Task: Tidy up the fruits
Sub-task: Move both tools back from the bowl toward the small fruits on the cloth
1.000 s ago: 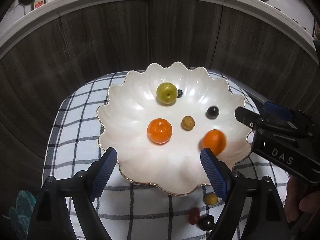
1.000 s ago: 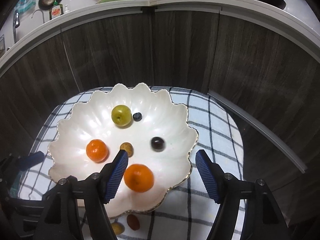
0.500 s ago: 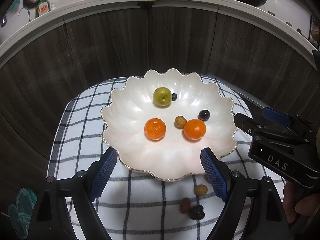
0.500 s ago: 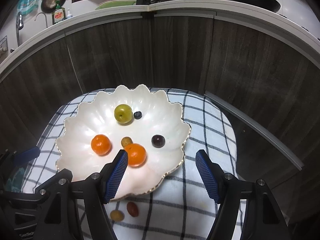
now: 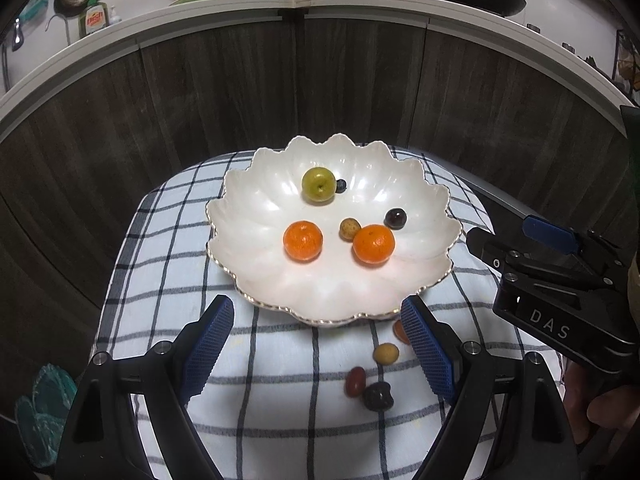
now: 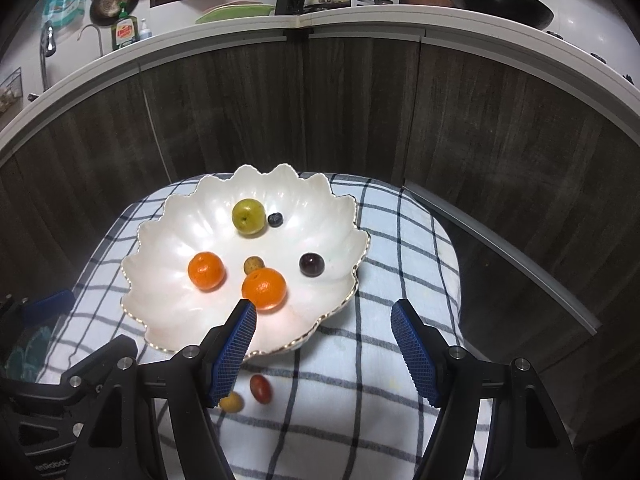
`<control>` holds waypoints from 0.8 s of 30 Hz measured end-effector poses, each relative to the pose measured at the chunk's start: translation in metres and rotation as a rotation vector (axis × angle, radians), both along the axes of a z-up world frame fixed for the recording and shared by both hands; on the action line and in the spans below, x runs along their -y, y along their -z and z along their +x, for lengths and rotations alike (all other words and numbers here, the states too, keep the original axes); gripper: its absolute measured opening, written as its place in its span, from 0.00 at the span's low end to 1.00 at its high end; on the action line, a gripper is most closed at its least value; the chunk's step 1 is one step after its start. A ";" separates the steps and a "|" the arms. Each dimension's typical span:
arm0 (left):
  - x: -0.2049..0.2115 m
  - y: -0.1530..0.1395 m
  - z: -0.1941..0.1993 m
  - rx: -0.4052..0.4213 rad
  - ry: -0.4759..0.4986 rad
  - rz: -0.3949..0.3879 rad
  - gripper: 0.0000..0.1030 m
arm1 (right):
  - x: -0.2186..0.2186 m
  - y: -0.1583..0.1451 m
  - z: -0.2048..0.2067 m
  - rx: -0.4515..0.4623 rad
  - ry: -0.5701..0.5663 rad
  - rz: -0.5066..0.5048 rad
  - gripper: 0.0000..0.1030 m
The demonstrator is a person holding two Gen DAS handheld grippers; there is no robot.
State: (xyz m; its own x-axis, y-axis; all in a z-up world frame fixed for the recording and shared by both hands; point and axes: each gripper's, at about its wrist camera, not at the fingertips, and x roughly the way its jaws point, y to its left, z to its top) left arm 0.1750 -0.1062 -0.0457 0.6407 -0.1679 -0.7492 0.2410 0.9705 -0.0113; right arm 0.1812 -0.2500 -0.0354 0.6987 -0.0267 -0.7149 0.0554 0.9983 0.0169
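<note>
Both grippers hang above the checked cloth (image 5: 168,288) with nothing in them. The left gripper (image 5: 318,354) is spread wide at the bottom of its view, its blue pads well apart. The right gripper (image 6: 330,354) is just as wide open, its left pad low in the frame in front of the near orange.

The scalloped white plate (image 5: 256,216) sits in the middle of the frame and already carries two oranges (image 5: 303,241) (image 5: 373,244), a green fruit (image 5: 318,185) in the upper part, a blueberry (image 5: 341,186) touching it, a dark grape (image 5: 395,218) and a small tan fruit (image 5: 350,228).

The loose ones lie on the cloth below the plate's near rim: a yellowish fruit (image 5: 386,353), a red one (image 5: 355,381), a dark one (image 5: 377,396), and a reddish piece (image 5: 399,330) half hidden by the left gripper's right pad.

I judge the next step is fetching one of these. They are small, round and likely to roll, so I would pick the yellowish one, which stands apart from the rest, come straight down with a pad on either side, and close gently. The dark and red fruits sit close together, so nudging one may send the other off.
</note>
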 end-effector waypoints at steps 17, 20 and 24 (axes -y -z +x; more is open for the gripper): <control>0.003 0.018 -0.033 -0.023 -0.141 -0.047 0.83 | -0.002 0.007 -0.024 0.000 -0.096 -0.002 0.69; 0.007 0.022 -0.037 -0.031 -0.165 -0.041 0.83 | 0.000 0.011 -0.026 -0.006 -0.116 -0.005 0.69; 0.012 0.029 -0.042 -0.034 -0.198 -0.034 0.83 | 0.003 0.017 -0.030 -0.015 -0.148 -0.002 0.69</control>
